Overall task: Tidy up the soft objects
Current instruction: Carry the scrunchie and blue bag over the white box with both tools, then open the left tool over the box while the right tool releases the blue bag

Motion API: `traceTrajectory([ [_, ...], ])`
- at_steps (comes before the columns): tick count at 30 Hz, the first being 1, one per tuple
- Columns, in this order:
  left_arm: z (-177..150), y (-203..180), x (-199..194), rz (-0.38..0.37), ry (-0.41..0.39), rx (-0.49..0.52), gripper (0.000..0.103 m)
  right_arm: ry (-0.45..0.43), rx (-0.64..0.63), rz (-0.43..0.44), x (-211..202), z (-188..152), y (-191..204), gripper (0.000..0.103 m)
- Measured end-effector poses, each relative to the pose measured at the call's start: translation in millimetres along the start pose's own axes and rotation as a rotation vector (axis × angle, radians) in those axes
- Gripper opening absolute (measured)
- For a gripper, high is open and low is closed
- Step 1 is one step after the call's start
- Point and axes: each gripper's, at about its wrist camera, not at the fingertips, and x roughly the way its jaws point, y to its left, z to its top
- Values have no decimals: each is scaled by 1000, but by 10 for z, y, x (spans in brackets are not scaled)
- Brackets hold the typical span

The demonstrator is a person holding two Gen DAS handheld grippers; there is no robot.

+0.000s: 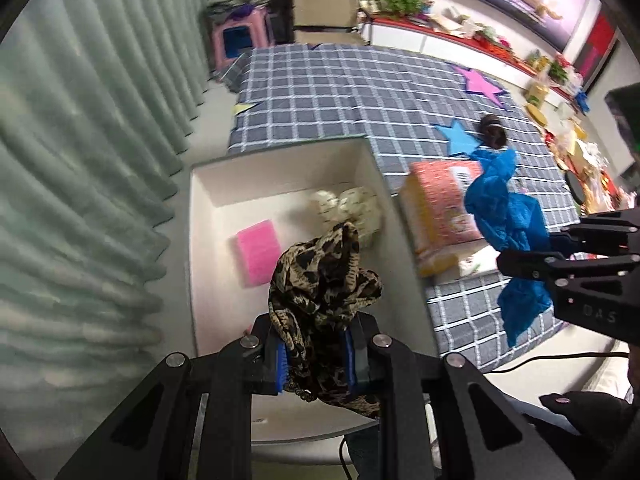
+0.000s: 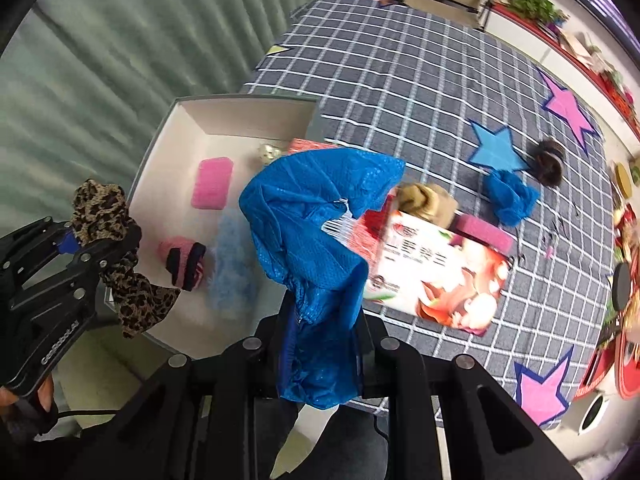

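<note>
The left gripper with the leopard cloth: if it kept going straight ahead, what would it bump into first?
Probably the white box's bare floor beside the pink sponge; the left gripper points down into it, though depth is unclear.

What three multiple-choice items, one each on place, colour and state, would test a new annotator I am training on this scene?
1. Where does the pink sponge lie?
A. in the white box
B. on the checked cloth
C. on the carton

2. What colour is the shoe cover in the right gripper?
A. pink
B. blue
C. white

3. How is the left gripper?
A. open, empty
B. open over the sponge
C. shut on the leopard-print scarf

Key: A, it lies on the box floor; B, blue plastic hangs there; C, the pads pinch the fabric.
</note>
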Motion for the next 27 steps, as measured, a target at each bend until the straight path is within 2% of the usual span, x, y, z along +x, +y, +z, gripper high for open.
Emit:
traceTrajectory([
  [13,-30,211,254,57,59,-64,23,7,-146,57,146,373,543,24],
  [27,-24,286,511,55,127,-117,23,42,-171,85,356,578,737,24],
])
